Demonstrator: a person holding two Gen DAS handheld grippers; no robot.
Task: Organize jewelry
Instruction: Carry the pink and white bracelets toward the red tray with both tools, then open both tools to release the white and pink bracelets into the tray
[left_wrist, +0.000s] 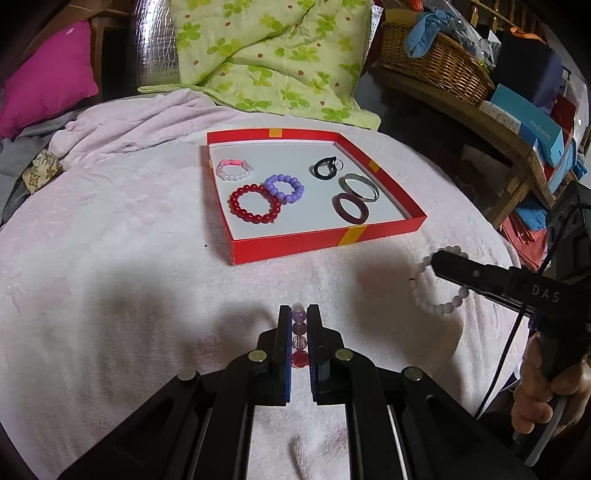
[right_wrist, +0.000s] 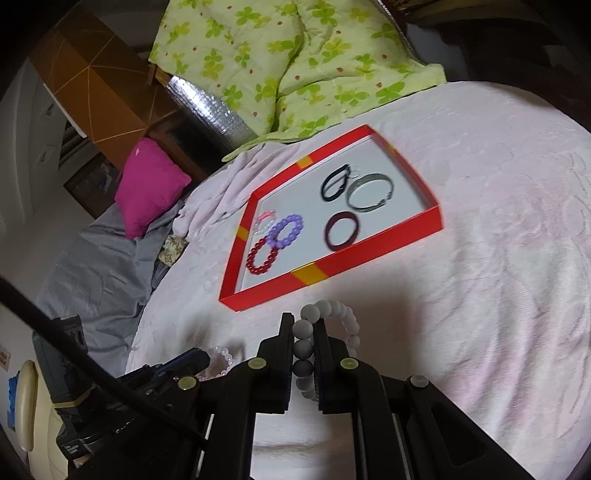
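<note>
A red shallow box (left_wrist: 325, 238) with a white floor lies on the pink bedspread and also shows in the right wrist view (right_wrist: 388, 242). In it lie a red bead bracelet (left_wrist: 254, 203), a purple bead bracelet (left_wrist: 285, 187), a pink-white bead bracelet (left_wrist: 233, 169), a black ring (left_wrist: 324, 168), a silver bangle (left_wrist: 359, 187) and a dark maroon bangle (left_wrist: 351, 213). My left gripper (left_wrist: 298, 314) is shut on a mixed purple and red bead bracelet (left_wrist: 299, 339) in front of the box. My right gripper (right_wrist: 305, 325) is shut on a white bead bracelet (right_wrist: 334, 325), which also shows in the left wrist view (left_wrist: 439, 277).
A green floral quilt (left_wrist: 273, 55) lies behind the box, a magenta pillow (left_wrist: 48, 77) at far left. A wicker basket (left_wrist: 436, 62) and boxes stand on a wooden shelf at right. A crumpled pink blanket (left_wrist: 140, 122) lies left of the box.
</note>
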